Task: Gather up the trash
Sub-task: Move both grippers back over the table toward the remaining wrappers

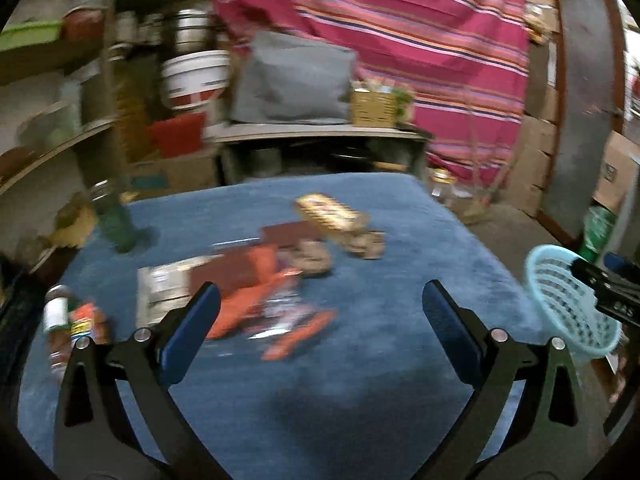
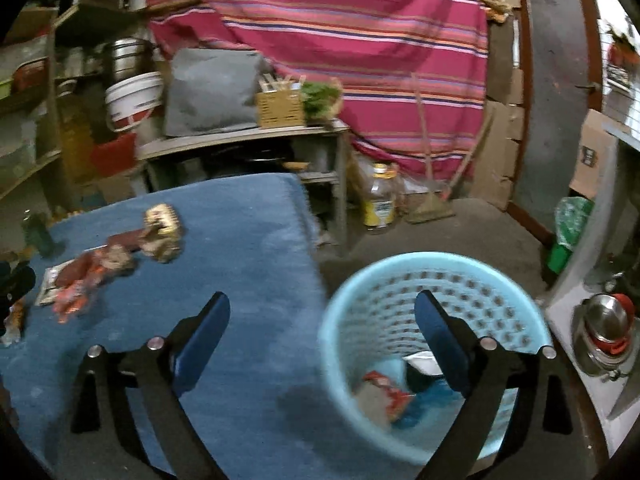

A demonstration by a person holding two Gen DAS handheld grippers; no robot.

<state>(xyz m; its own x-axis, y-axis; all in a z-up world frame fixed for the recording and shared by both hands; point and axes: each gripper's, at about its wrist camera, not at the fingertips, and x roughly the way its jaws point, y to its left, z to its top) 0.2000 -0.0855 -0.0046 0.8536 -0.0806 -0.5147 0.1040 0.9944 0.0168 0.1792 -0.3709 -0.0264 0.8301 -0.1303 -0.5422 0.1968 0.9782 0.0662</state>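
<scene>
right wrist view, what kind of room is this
Probably a household storeroom or pantry: cluttered shelves with a steel pot, stacked cardboard boxes, a broom against a striped cloth.

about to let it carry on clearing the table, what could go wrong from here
1. The wrappers lie overlapped in a loose pile, so the open left claw may pinch several or only a corner and drop some.
2. The basket stands off the table's edge, so a release by the open right claw slightly short could land trash on the floor.
3. A bottle stands near the pile and could get knocked.
</scene>
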